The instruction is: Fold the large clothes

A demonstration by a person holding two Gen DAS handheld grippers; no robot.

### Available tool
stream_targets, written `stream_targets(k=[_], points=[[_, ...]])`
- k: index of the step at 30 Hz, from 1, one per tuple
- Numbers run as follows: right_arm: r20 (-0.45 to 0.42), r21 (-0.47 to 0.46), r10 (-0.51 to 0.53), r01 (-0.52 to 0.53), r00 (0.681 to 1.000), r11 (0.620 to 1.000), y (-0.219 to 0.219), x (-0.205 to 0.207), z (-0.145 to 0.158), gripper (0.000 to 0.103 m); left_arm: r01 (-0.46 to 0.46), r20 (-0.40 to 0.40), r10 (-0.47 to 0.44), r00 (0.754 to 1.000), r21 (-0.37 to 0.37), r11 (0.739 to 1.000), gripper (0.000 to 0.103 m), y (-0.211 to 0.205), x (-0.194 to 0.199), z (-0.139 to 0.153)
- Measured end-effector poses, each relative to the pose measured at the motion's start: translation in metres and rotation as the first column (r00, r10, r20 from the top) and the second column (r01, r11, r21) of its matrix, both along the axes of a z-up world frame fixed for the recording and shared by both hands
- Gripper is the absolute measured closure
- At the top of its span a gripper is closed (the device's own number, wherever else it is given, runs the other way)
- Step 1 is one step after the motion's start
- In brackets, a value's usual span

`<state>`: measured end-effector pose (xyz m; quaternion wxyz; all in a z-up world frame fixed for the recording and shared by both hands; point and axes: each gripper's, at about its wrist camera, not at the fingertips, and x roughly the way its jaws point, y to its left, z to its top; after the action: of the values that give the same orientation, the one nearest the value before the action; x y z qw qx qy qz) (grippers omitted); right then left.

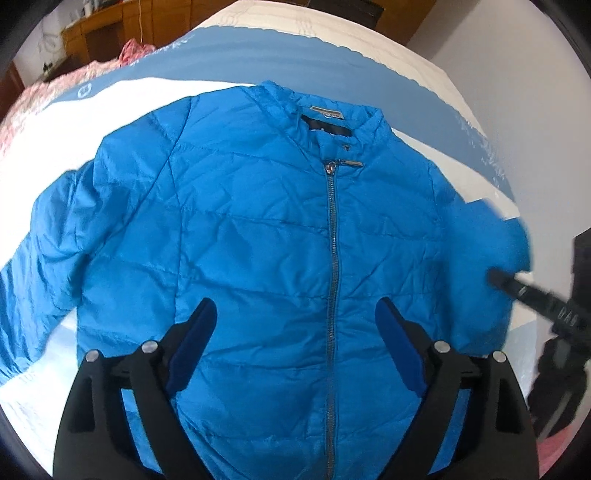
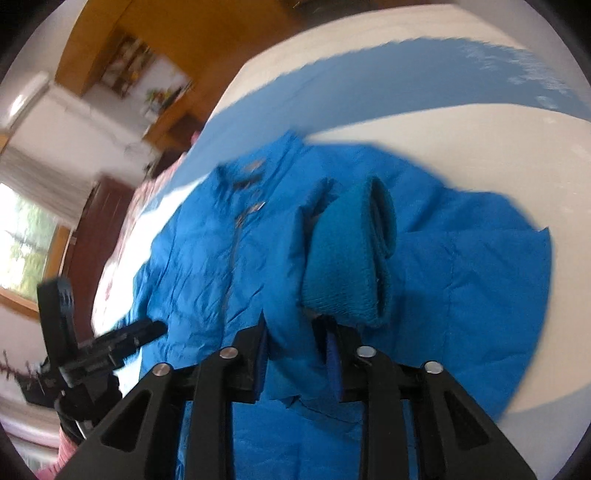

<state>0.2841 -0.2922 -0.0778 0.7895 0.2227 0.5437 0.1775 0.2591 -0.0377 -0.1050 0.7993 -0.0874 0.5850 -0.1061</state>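
A bright blue quilted jacket (image 1: 258, 221) lies face up on the bed, zipped, with its collar at the far side. My left gripper (image 1: 295, 310) hovers open over the lower front, one pad on each side of the zip, with nothing between them. One sleeve stretches out to the left (image 1: 44, 266). The other sleeve is lifted over the jacket's front by my right gripper (image 2: 297, 350), which is shut on it. Its knitted cuff (image 2: 343, 266) stands up past the fingers. The right gripper (image 1: 496, 277) shows blurred at the right edge of the left wrist view. The left gripper (image 2: 147, 330) is at the lower left of the right wrist view.
The bed cover (image 1: 480, 122) is white with a wide blue band. A pink flowered cloth (image 1: 48, 96) lies at the bed's far left. Wooden cabinets (image 1: 110, 26) stand behind the bed, and a window (image 2: 26, 240) is at the left.
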Motion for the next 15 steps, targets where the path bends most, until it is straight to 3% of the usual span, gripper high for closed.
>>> stream_targets(k=[2,5,10,12,15], points=[[0.015,0.081,0.064,-0.065,0.998,0.995,0.006,-0.011,0.001,0.057,-0.006,-0.014,0.005,1.000,-0.046,0.999,0.014,0.001,0.003,-0.002],[0.046,0.100,0.098,-0.102,0.994,0.990,0.002,-0.028,0.006,0.057,-0.006,-0.039,0.002,0.999,-0.100,0.995,0.014,-0.004,0.005,-0.009],[0.046,0.045,-0.020,0.018,0.999,0.999,-0.038,-0.058,0.015,0.057,0.006,-0.096,-0.023,0.995,-0.171,0.985,0.013,-0.025,0.016,-0.032],[0.049,0.010,-0.077,0.077,0.996,0.997,-0.060,-0.073,0.017,0.057,0.001,-0.121,-0.014,0.993,-0.107,0.994,0.013,-0.035,0.023,-0.044],[0.034,-0.029,-0.153,0.154,0.988,0.988,-0.089,-0.092,0.015,0.057,0.001,-0.134,-0.013,0.991,-0.089,0.996,0.015,-0.050,0.031,-0.060]])
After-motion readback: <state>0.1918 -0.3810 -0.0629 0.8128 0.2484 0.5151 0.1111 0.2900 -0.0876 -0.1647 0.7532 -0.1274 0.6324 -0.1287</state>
